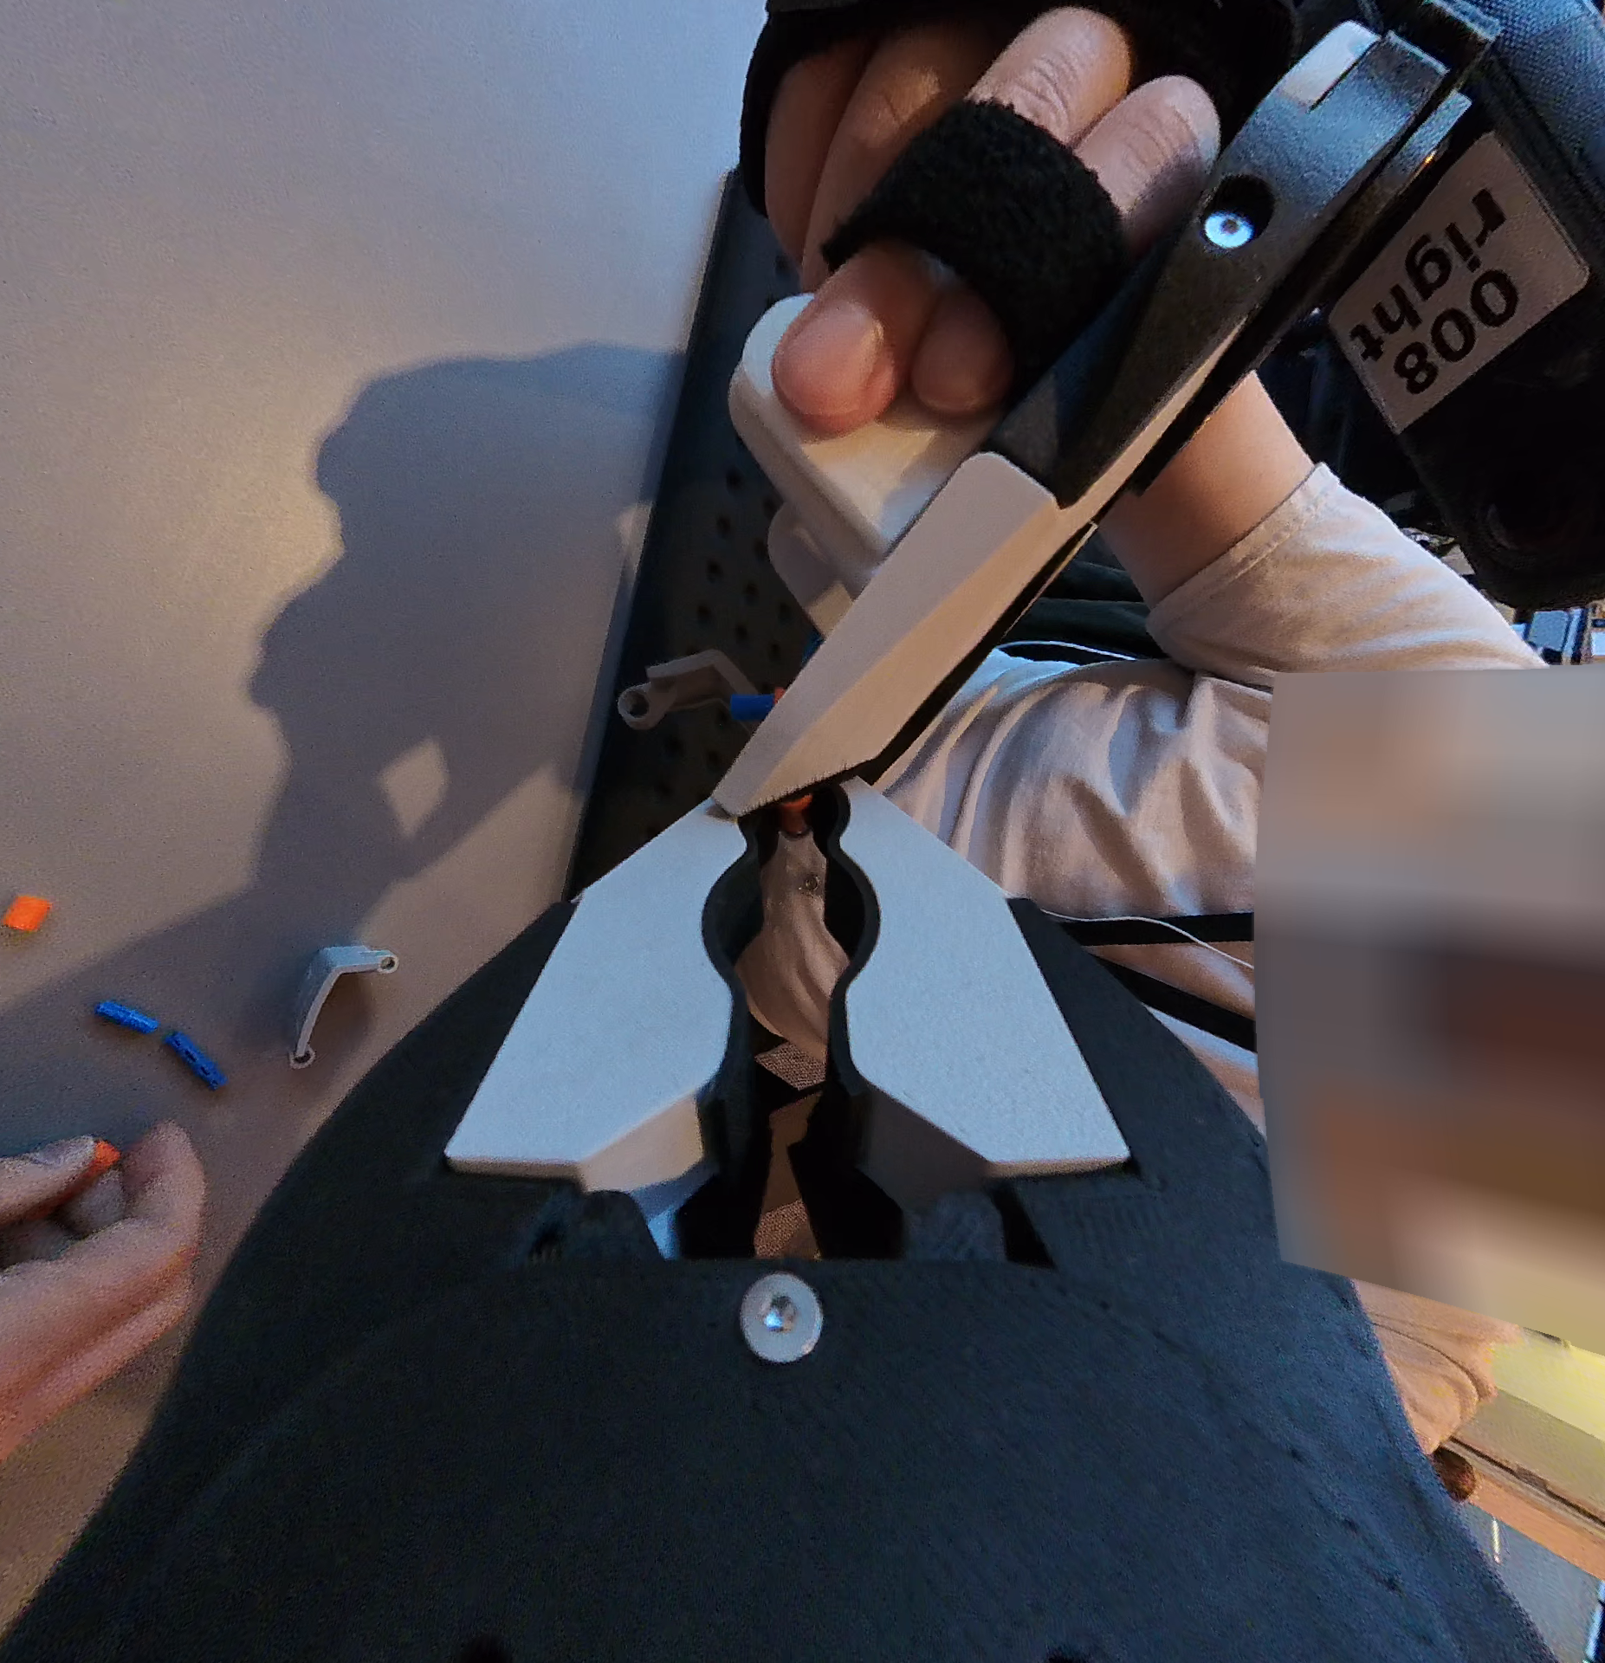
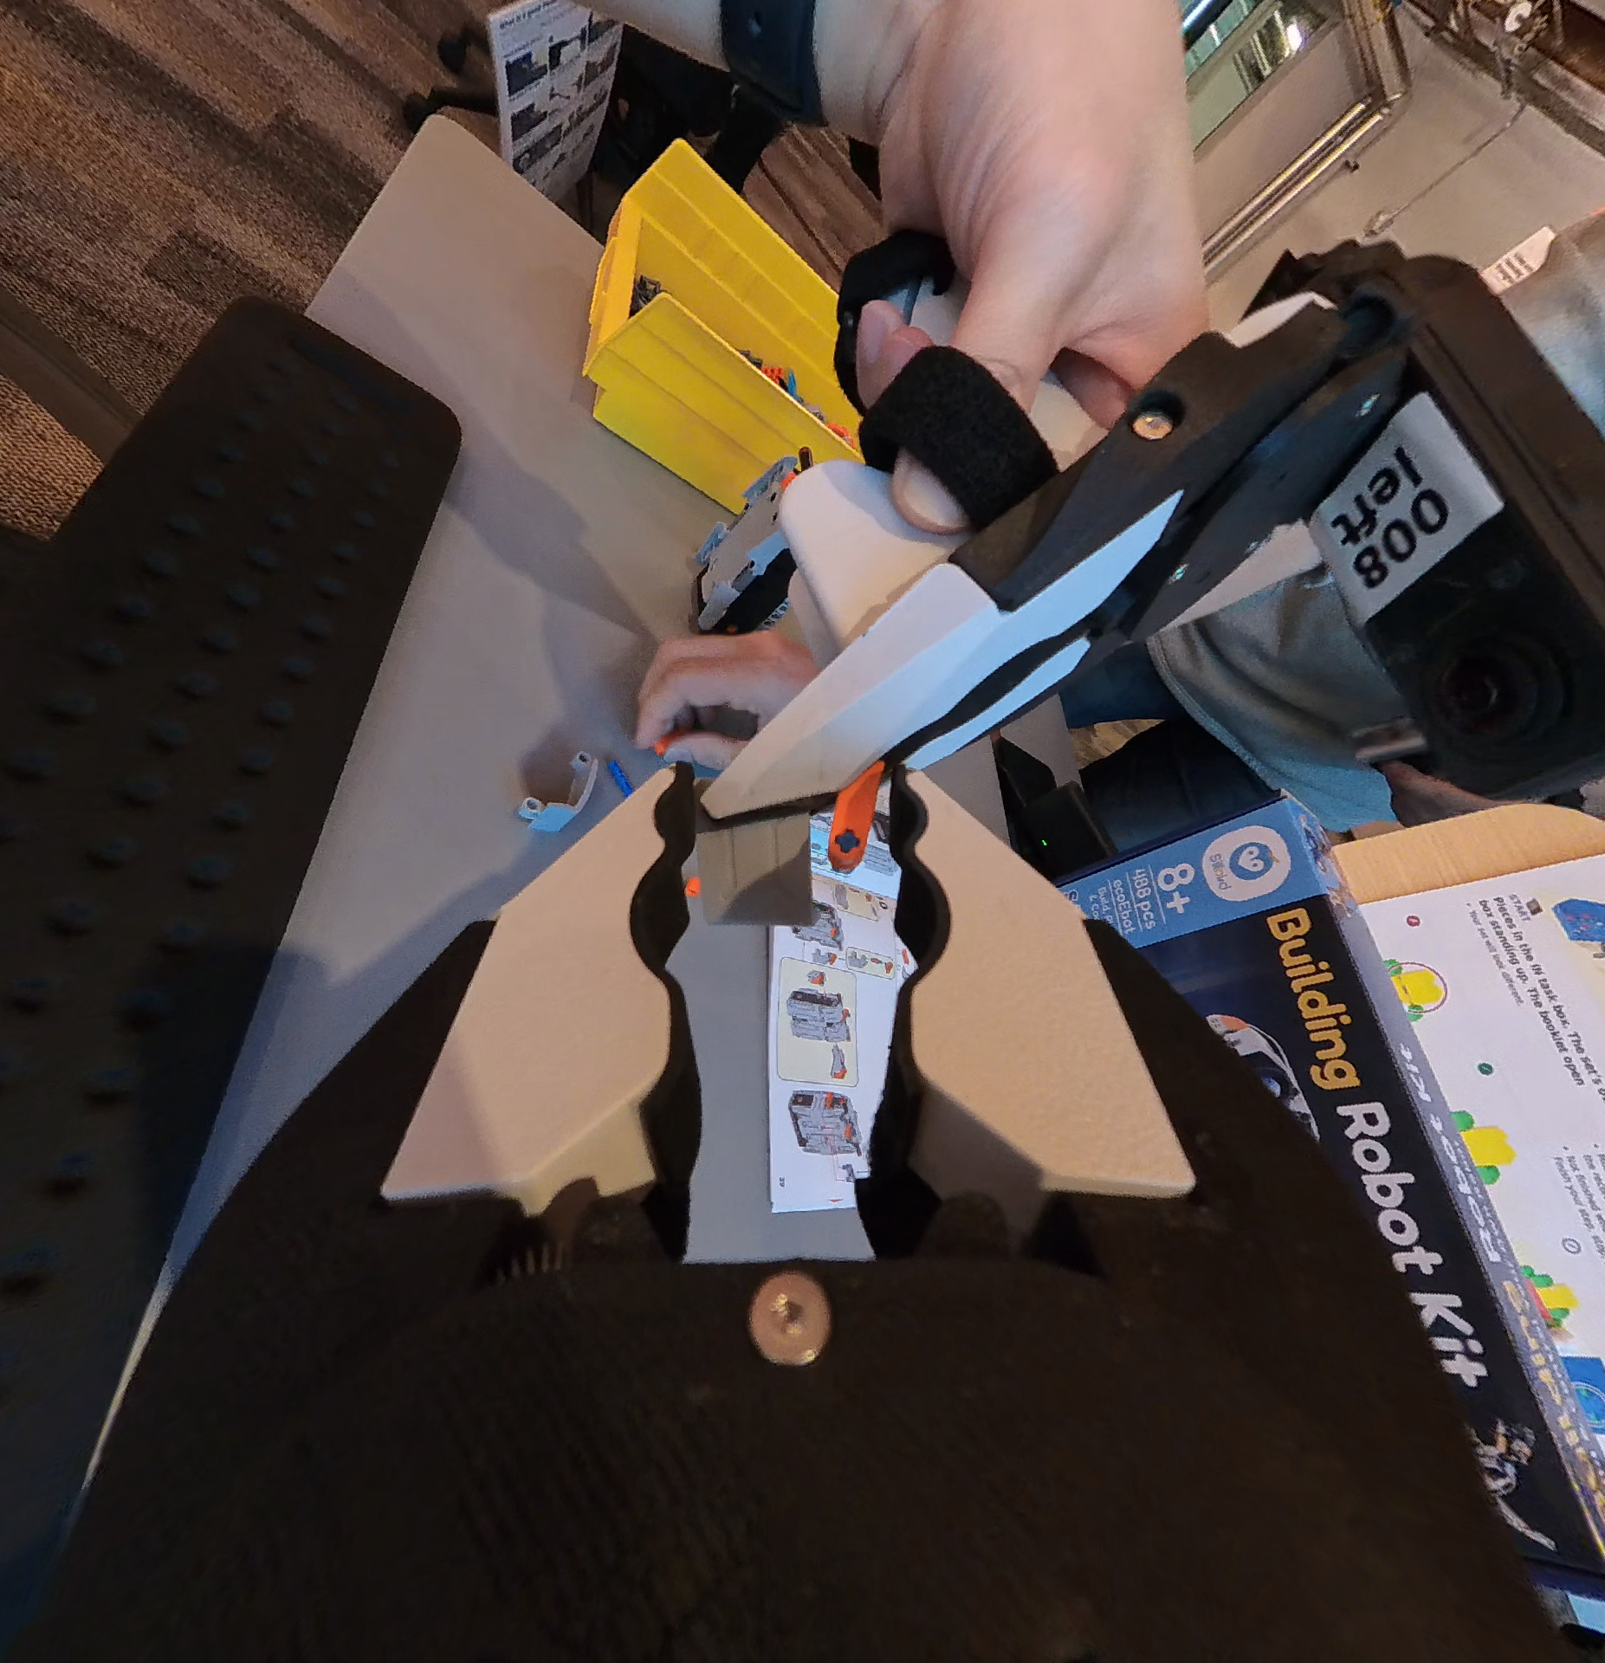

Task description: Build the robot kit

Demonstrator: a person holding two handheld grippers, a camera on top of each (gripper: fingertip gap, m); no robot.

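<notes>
In the left wrist view my left gripper point(image 1: 794, 821) is shut on a small orange piece point(image 1: 791, 813) at its fingertips. The right gripper point(image 1: 762, 792) comes in from the upper right, and its white fingertip meets the left tips at the piece. In the right wrist view my right gripper point(image 2: 791, 792) is open. The left gripper point(image 2: 848, 778) reaches in from the upper right between its tips, with the orange piece point(image 2: 854, 814) hanging from it, close to the right-hand finger point(image 2: 987, 972). Both grippers are held above the table.
A black perforated board point(image 2: 195, 630) lies at the left, and yellow bins point(image 2: 708, 342) stand at the far end. A kit box point(image 2: 1320, 1080) and an instruction booklet point(image 2: 825, 1035) lie below. Grey curved pieces point(image 1: 339, 990), blue pins point(image 1: 128, 1017) and another person's hand point(image 1: 69, 1242) are on the table. My two grippers' fingertips are within a few centimetres of each other.
</notes>
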